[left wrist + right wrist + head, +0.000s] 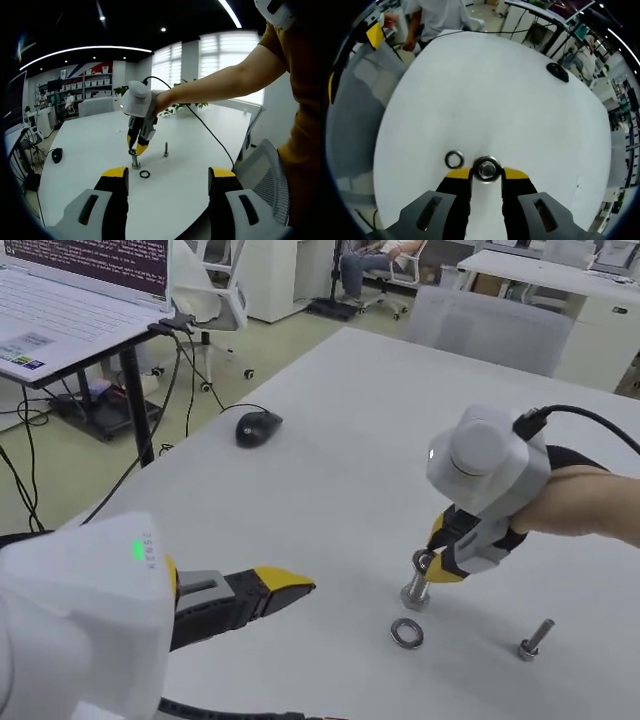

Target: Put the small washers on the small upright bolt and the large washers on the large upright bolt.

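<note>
Right tongs (487, 175): pinching a large steel washer (478, 168) flat, its hole over the large upright steel bolt (415, 592), likely ready to drop on.
Spare steel washer (406, 633): flat on the white surface (330, 470), 6 o'clock of that bolt in the head view, easy next pick.
Left tongs (167, 180): spread, empty, clear of the work.

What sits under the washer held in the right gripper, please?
The large bolt stands under the washer in the right gripper, head on the table. The jaws hide whether its tip has entered it.
</note>
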`<state>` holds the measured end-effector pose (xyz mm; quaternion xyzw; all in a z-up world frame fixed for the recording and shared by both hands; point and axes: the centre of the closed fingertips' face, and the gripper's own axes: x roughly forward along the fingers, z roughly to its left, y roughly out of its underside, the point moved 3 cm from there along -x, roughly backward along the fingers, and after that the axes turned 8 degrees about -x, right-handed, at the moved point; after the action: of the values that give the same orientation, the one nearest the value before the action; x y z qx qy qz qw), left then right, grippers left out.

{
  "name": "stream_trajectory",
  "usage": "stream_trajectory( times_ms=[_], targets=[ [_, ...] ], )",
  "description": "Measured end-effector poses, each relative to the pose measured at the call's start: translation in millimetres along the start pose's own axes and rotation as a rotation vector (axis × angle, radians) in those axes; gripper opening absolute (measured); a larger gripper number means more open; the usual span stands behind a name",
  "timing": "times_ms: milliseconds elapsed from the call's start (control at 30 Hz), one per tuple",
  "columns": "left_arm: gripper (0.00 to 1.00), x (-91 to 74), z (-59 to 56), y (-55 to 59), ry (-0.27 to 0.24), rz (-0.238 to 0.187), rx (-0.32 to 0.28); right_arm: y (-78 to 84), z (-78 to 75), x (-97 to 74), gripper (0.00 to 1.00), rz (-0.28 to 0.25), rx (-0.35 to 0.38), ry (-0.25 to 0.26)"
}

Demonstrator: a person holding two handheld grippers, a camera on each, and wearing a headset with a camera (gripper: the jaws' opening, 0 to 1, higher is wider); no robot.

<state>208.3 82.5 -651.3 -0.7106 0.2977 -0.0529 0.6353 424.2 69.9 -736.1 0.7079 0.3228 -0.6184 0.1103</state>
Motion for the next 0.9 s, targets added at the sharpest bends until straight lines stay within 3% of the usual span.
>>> stream_trajectory(
  times_ms=[567,900],
  targets=[
    [0.64,-1.7,3.5,2.6,-0.024,0.003,-0.021,10.9,7.4,39.6,0.23,0.031,0.004,-0.051],
    [0.64,-2.2,4.5,4.4,-0.029,0.020,-0.015,10.1,10.5,41.9,0.24,0.022,-0.006,-0.056]
  ],
)
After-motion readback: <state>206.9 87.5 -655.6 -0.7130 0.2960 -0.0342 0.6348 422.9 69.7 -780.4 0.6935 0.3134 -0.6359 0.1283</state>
